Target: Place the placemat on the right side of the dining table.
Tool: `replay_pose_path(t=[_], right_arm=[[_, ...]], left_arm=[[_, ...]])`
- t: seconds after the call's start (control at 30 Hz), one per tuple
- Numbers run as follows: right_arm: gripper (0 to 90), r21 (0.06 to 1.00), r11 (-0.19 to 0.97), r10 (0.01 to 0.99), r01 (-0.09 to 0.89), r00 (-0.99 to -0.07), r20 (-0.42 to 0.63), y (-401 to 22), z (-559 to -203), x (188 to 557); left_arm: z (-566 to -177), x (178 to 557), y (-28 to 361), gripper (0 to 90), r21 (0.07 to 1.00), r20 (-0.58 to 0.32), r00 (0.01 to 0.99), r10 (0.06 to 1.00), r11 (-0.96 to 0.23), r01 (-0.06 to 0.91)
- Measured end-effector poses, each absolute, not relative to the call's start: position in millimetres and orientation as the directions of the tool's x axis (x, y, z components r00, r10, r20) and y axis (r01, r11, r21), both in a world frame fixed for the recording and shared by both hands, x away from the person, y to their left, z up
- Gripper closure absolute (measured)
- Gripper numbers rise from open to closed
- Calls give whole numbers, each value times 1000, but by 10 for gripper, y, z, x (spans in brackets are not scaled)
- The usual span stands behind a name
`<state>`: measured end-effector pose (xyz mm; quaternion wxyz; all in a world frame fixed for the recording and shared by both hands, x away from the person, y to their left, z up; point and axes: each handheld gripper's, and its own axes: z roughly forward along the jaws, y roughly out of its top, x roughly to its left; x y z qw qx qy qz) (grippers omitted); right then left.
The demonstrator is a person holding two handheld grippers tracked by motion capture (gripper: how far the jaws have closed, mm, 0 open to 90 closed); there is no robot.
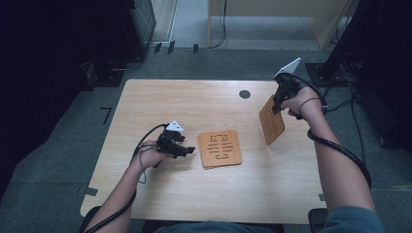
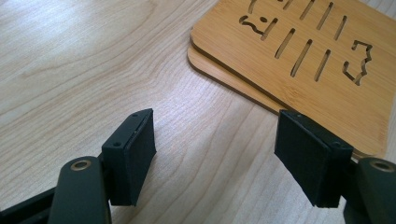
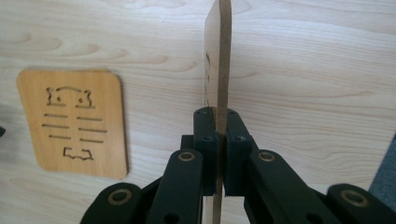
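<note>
Wooden mat (image 3: 218, 56) edge-on between closed jaws.

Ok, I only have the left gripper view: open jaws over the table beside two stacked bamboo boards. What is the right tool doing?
Observer: The right tool is shut on a third bamboo board, lifted off the table.
Operator: How is that board oriented?
Observer: It hangs on edge, pinched at its top edge.
Operator: Where is it relative to my stack?
Observer: To the right of the stack and apart from it, with bare table between.
</note>
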<state>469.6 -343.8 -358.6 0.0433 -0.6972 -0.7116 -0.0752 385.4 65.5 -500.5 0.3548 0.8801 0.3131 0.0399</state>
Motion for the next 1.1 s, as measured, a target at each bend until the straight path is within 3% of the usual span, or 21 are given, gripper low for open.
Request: replay_pose_path(t=[1.1], right_arm=[[875,53,-120,978,991,109,178,-3941,-3604,5055]], left_arm=[[-4974,3850,653,280,661,-154,805,573,-545,515]])
